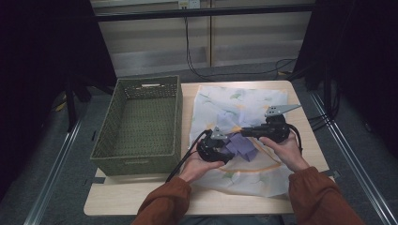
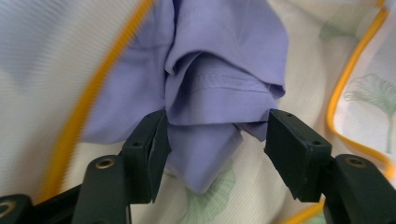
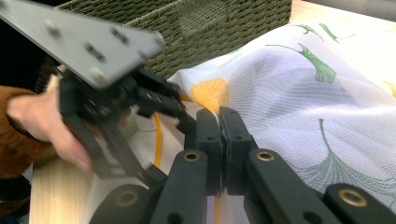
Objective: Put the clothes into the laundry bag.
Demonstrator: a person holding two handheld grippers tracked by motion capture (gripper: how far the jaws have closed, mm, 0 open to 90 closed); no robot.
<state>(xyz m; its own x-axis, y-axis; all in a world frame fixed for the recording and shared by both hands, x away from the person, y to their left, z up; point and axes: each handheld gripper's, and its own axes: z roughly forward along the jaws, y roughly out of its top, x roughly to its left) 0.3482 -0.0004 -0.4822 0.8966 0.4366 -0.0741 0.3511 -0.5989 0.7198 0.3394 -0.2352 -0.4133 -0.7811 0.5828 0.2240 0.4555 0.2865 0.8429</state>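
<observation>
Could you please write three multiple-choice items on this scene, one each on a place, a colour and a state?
1. Where does the green woven basket stand relative to the white leaf-printed cloth?
A. to its left
B. to its right
C. on top of it

2. What colour is the folded garment lying on that cloth?
A. red
B. lilac
C. black

3. How do the left gripper's jaws stand?
A. shut flat together
B. apart, astride the garment's fold
C. clamped on the basket rim

Answers: 1 A, the high view shows the basket at the left of the table; 2 B, the left gripper view shows lilac fabric; 3 B, a gap with fabric lies between the jaws.
</observation>
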